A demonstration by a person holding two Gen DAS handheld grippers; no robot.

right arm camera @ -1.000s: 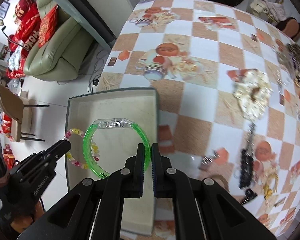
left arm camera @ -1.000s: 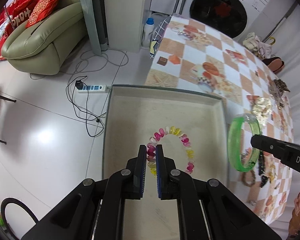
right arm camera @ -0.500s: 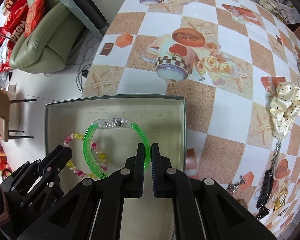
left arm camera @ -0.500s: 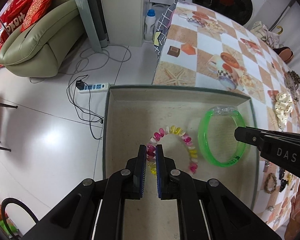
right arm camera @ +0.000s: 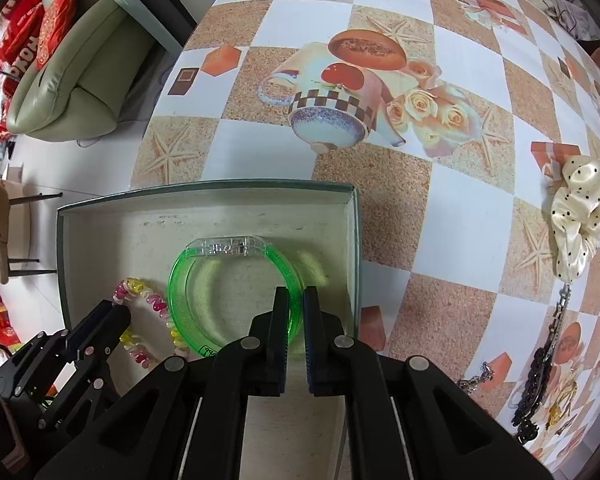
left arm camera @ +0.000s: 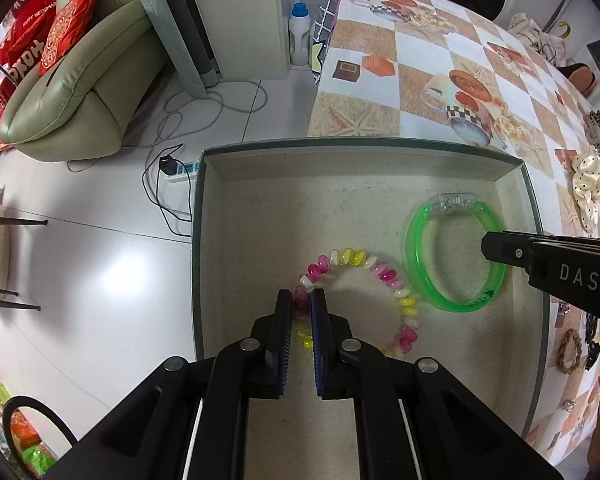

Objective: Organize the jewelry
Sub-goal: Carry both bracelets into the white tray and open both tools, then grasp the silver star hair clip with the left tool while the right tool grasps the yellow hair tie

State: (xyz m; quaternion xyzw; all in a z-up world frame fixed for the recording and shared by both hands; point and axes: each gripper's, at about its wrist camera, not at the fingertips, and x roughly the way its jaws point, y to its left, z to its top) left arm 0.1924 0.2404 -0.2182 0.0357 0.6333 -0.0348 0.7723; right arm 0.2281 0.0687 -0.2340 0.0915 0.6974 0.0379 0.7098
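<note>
A shallow beige box (left arm camera: 260, 216) sits at the table's left edge. My left gripper (left arm camera: 301, 300) is shut on a pink, yellow and white bead bracelet (left arm camera: 384, 276) that lies on the box floor. My right gripper (right arm camera: 296, 300) is shut on a translucent green bangle (right arm camera: 188, 272) with a clear clasp, low over the box floor near its right wall. The bangle (left arm camera: 416, 248) and the right gripper (left arm camera: 488, 246) also show in the left wrist view, the bracelet (right arm camera: 140, 292) and the left gripper (right arm camera: 120, 312) in the right wrist view.
On the patterned tablecloth to the right of the box lie a cream dotted scrunchie (right arm camera: 580, 216), a black bead chain (right arm camera: 536, 380), a braided brown bracelet (left arm camera: 570, 350) and other small pieces. Off the table's left edge are a tiled floor, a power strip (left arm camera: 180, 170) and a green sofa (left arm camera: 72, 92).
My right gripper has carried the green bangle from above the table at the box's right side into the box and lowered it beside the bead bracelet. My left gripper has stayed shut on the bracelet.
</note>
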